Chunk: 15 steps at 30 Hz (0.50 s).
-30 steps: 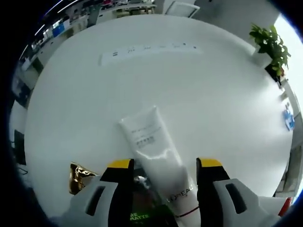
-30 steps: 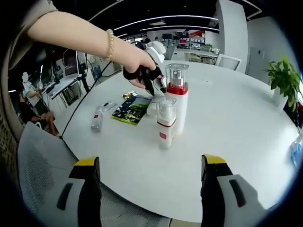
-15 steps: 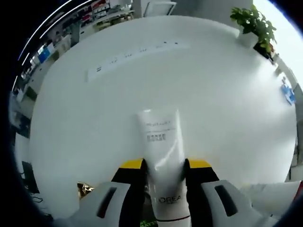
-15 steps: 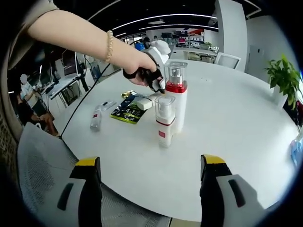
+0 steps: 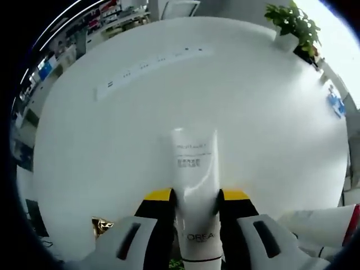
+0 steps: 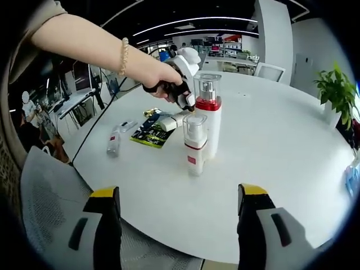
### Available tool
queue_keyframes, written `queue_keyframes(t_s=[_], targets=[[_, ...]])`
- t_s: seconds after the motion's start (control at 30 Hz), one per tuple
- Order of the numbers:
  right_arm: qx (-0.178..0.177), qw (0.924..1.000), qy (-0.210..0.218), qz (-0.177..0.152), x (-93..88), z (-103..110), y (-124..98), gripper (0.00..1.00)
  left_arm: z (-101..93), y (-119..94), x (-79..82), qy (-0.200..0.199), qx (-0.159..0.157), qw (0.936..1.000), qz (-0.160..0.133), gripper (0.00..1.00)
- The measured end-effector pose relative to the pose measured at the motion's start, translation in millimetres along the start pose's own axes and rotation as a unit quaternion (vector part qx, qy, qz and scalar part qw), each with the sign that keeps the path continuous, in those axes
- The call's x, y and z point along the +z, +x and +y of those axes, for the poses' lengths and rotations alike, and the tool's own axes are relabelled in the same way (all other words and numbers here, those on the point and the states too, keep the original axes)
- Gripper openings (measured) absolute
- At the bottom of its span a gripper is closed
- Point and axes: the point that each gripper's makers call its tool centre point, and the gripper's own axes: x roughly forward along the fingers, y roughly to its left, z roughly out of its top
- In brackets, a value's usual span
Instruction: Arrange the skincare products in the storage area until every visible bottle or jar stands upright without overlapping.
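Round and white, the worktop (image 6: 292,152) is set in an open office with desks and screens behind it and a potted green plant (image 6: 336,90) at its far right edge; wide bare surface is seen around the products on the right and toward the near rim. In the left gripper view, the left gripper (image 5: 194,198) is clenched on a white squeeze tube (image 5: 194,174) with dark lettering, the yellow-tipped jaws pressed on both sides of its lower body; the tube points away along the jaws over bare worktop. A crumpled gold wrapper (image 5: 102,226) lies beside the left jaw; a long white power strip (image 5: 149,67) lies well apart toward the far edge. In the right gripper view, the right gripper (image 6: 179,202) is held released, its jaws wide apart, above the near rim; a person's bare forearm with a bead bracelet (image 6: 123,56) is stretched in from the left, hand (image 6: 163,79) bent down over the gripped tube. Two clear-capped white pump bottles with red bands stand upright, the tall one (image 6: 208,115) just behind the short one (image 6: 194,145); a green-and-black flat packet (image 6: 149,134) and a small clear bottle lying down (image 6: 115,143) are placed to their left.
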Motion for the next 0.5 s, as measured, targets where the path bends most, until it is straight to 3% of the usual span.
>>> queue_keyframes(t_s=[0.13, 0.3, 0.37, 0.5], targets=[[0.003, 1.0000, -0.005, -0.001, 0.7, 2.1, 0.1, 0.86, -2.7, -8.1, 8.6, 0.004, -0.021, 0.9992, -0.035, 0.26], [0.005, 0.9999, -0.012, -0.001, 1.5, 4.1, -0.1, 0.86, -6.1, -24.2, 1.1, 0.009, -0.033, 0.9978, -0.056, 0.26], [0.005, 0.9999, -0.014, -0.002, 2.0, 4.5, -0.3, 0.86, -9.3, -32.7, 0.2, 0.017, -0.041, 0.9960, -0.078, 0.26], [0.004, 0.9998, -0.015, -0.007, 3.8, 3.9, -1.5, 0.86, -24.5, -53.9, 0.6, 0.062, -0.080, 0.9856, -0.136, 0.26]])
